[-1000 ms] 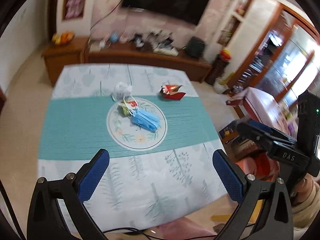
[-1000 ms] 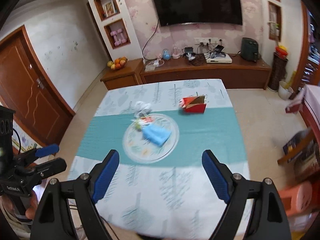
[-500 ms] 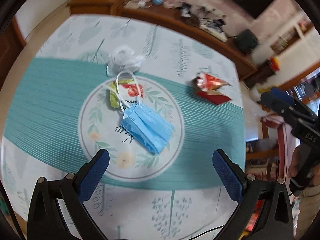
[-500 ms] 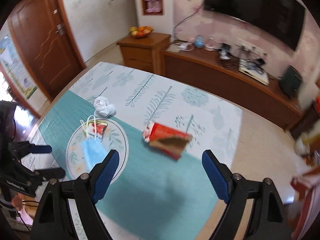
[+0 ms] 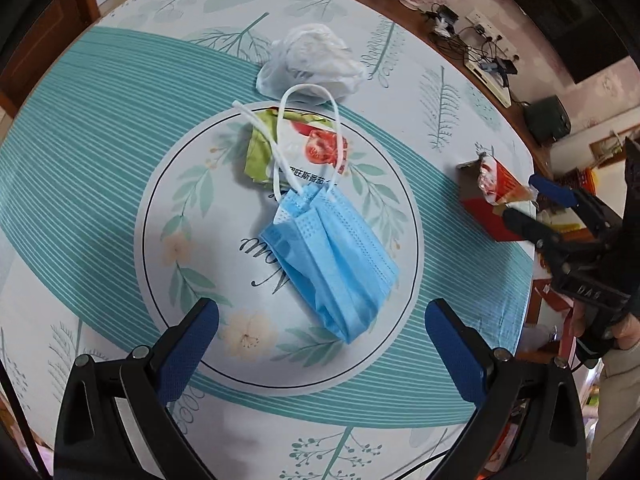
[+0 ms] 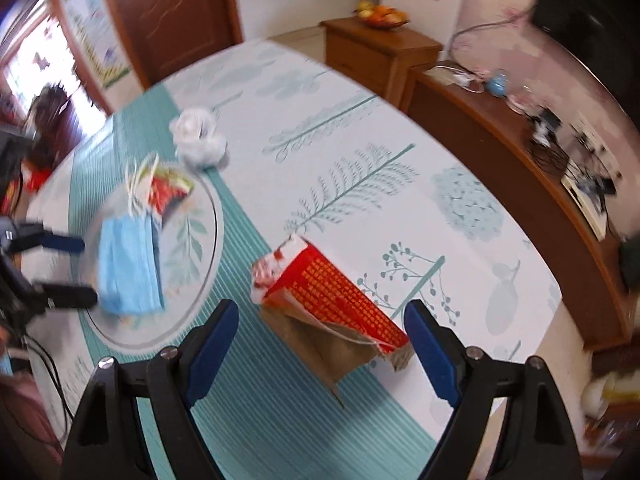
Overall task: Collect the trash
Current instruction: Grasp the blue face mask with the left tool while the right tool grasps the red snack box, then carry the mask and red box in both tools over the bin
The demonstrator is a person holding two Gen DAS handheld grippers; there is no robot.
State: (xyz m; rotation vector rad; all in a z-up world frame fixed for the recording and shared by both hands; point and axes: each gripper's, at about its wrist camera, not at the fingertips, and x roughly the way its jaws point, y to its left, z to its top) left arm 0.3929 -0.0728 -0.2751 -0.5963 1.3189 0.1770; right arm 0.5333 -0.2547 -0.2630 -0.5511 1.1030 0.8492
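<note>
The bench, under a teal-striped leaf-print cloth, carries four bits of trash. Largest is the torn red carton, lying flat at about three o'clock from the printed ring at the cloth's centre; it is framed between the blue pads of the right tongs, which are spread wide and hold nothing. It is judged light and half-stiff, likely to crush, so a grip across its firmer red body rather than the ragged brown flap would serve best. Next in size is the blue mask, lying inside the ring, just ahead of the left tongs, likewise wide apart and empty. The mask is soft and limp; its pleated bulk should be pinched, since the thin ear loops may slip. At twelve o'clock on the ring's edge sits a crumpled white bag, flimsy and springy. Smallest, a tomato-print wrapper lies partly under the loops, probably slick and flat, best pinched at an edge.
</note>
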